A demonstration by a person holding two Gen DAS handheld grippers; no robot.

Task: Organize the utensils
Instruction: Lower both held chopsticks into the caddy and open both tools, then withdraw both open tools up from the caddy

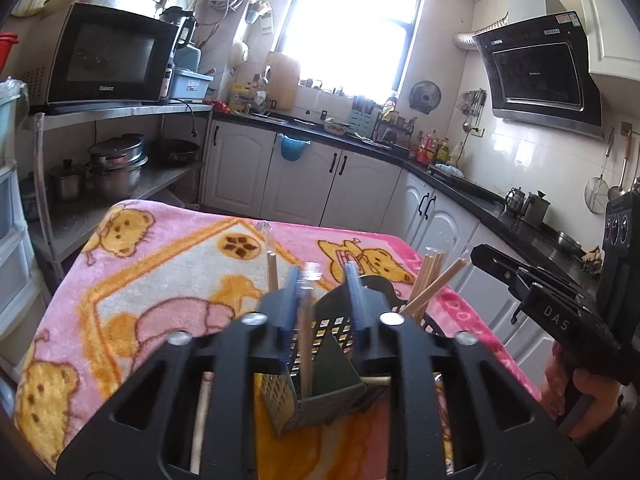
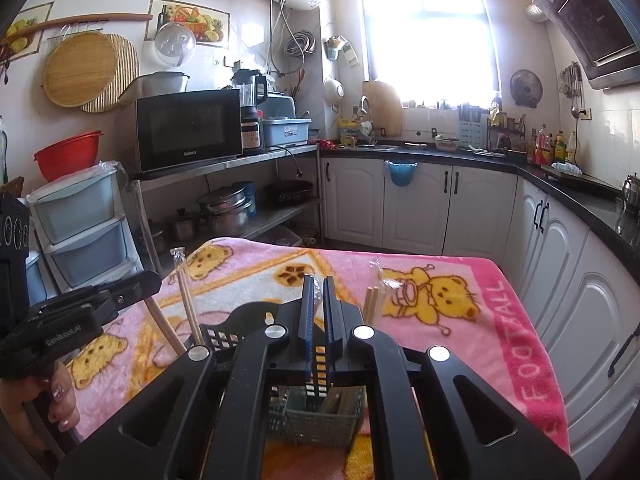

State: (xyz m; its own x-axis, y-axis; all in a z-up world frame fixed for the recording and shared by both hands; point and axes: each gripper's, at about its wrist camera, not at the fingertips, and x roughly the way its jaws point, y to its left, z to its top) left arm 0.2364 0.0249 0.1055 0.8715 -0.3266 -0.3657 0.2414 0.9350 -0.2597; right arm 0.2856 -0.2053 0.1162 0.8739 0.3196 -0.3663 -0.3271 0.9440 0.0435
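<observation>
A dark mesh utensil holder (image 1: 320,384) (image 2: 316,416) stands on the pink bear towel (image 1: 160,264) right under both grippers. My left gripper (image 1: 325,296) is open above it. A blurred chopstick in a clear wrapper (image 1: 306,320) hangs between the jaws near the left pad, clear of the right one. Bare wooden chopsticks (image 1: 430,276) (image 2: 374,304) stand in the holder's far side. My right gripper (image 2: 319,308) shows only a narrow slit. A clear wrapper tip (image 2: 318,294) sits in that slit, and the pads do not visibly press it.
A wooden handle (image 1: 200,416) lies on the towel beside the holder. White cabinets (image 2: 420,208) under a black counter run behind and to the right. A metal shelf (image 2: 224,168) with a microwave and pots stands on the left, beside plastic drawers (image 2: 80,224). A hand (image 2: 56,396) holds the left gripper.
</observation>
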